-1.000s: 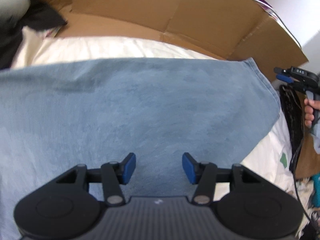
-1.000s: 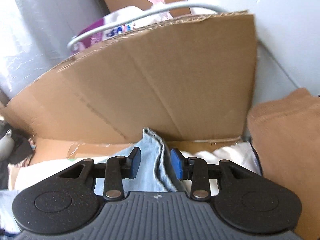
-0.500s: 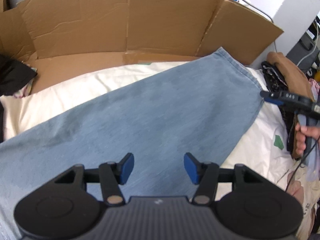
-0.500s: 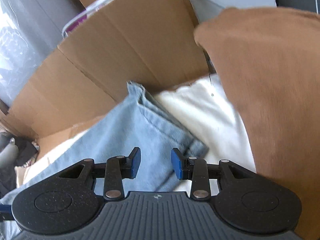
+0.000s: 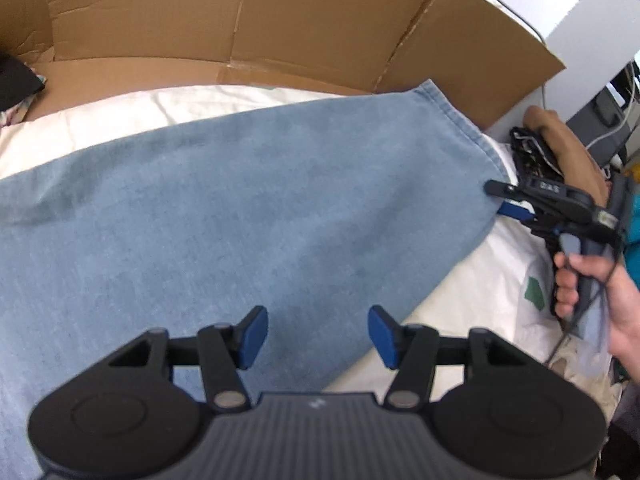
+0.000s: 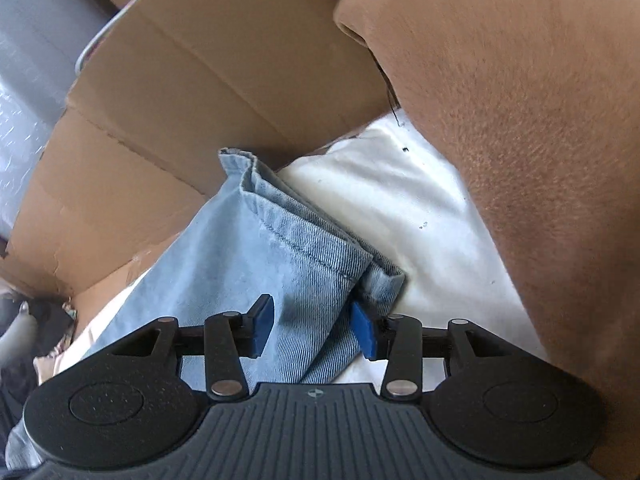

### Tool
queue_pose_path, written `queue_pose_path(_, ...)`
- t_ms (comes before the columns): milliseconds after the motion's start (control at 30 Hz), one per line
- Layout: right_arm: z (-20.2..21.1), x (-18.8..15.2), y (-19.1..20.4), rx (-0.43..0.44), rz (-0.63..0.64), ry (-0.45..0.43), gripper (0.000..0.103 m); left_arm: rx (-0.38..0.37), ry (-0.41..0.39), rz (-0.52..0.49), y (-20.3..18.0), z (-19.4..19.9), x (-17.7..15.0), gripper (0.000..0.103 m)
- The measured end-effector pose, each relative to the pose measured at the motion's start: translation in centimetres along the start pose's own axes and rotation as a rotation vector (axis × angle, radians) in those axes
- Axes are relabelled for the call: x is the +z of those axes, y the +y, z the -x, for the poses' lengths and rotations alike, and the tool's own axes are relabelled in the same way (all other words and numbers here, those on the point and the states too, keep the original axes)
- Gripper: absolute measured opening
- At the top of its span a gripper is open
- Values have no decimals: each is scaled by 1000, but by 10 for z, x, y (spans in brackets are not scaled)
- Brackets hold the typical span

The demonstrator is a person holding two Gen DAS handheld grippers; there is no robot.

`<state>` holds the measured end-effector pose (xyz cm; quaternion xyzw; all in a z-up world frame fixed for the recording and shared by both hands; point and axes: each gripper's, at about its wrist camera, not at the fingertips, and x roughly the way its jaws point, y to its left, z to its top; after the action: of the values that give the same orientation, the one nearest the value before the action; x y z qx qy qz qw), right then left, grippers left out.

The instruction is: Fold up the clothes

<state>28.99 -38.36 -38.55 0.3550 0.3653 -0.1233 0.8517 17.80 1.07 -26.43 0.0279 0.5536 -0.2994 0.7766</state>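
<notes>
The jeans [image 5: 248,216] lie flat on the white bedding [image 5: 488,280], their hem by the cardboard [image 5: 240,12]. The left gripper [image 5: 316,334] hovers above the denim, jaws released. The right gripper [image 6: 312,330] sits at the hem corner, jaws just opened, denim loose between them.

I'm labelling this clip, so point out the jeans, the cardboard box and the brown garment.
jeans [image 5: 248,216], left wrist view, middle of the spread denim.
cardboard box [image 5: 280,20], left wrist view, back wall.
brown garment [image 6: 520,120], right wrist view, fuzzy front face.
</notes>
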Motion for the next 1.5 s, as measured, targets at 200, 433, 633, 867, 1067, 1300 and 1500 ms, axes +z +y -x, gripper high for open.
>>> queue_pose_path(200,4,3,-1,30,-50,-42,38,5,5,12,5,0,-5,59)
queue_pose_path(433,17,4,7,29,8,-92,31,12,1,11,7,-1,-7,59)
queue_pose_path(633,1,4,5,-28,2,-58,25,16,7,5,6,-2,-9,59)
queue_pose_path(867,4,2,11,-93,29,-46,7,29,-1,-25,4,-1,-9,59)
queue_pose_path(1067,3,2,11,-81,34,-30,14,42,5,-72,0,-4,-11,59)
queue_pose_path(1300,7,-17,11,101,-53,38,42,65,25,-112,-5,-11,-17,62)
queue_pose_path(1500,14,-36,18,164,-56,98,42,66,16,-111,-6,-8,-19,64)
